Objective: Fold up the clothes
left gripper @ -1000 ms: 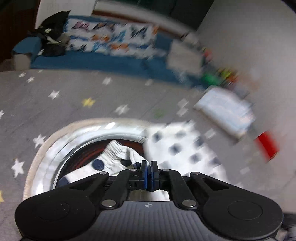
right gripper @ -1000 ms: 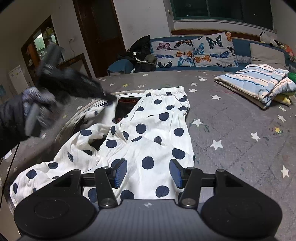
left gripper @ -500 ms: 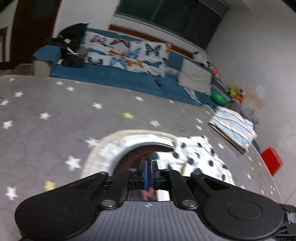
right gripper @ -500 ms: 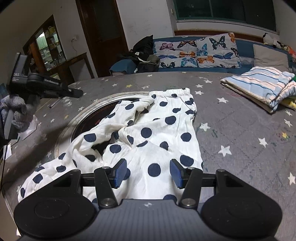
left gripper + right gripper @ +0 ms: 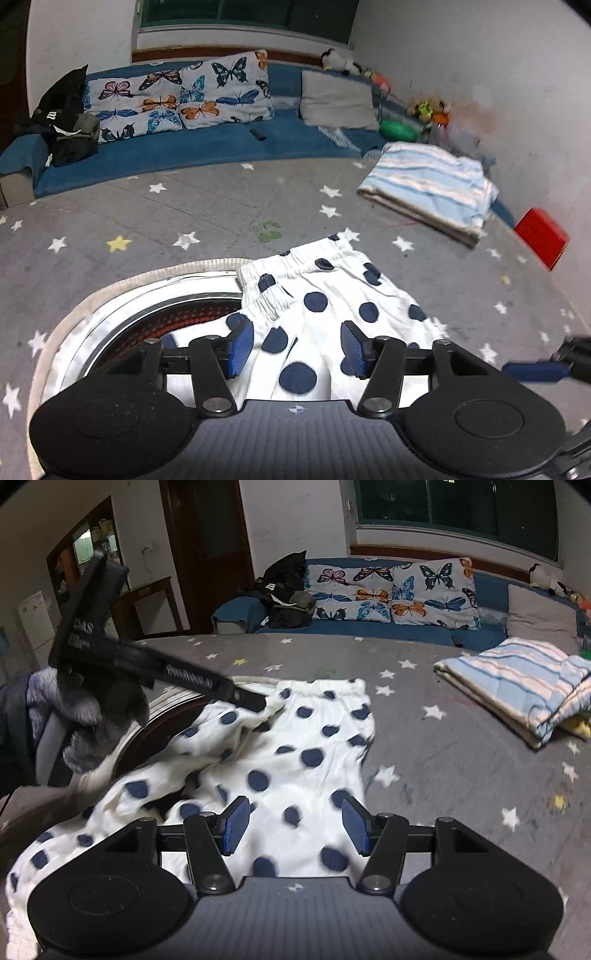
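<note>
Polka-dot garment (image 5: 332, 306) spread, both fingers apart

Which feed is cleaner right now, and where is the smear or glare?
Left wrist: polka-dot pants mostly crisp, bright glare on the round rim, right claw smeared at the edge. Right wrist: pants near its own claw motion-blurred, striped blanket sharp. Fisheye bends both.

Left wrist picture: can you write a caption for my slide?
Open left gripper hovers over white polka-dot pants on a grey star-patterned cover.
</note>
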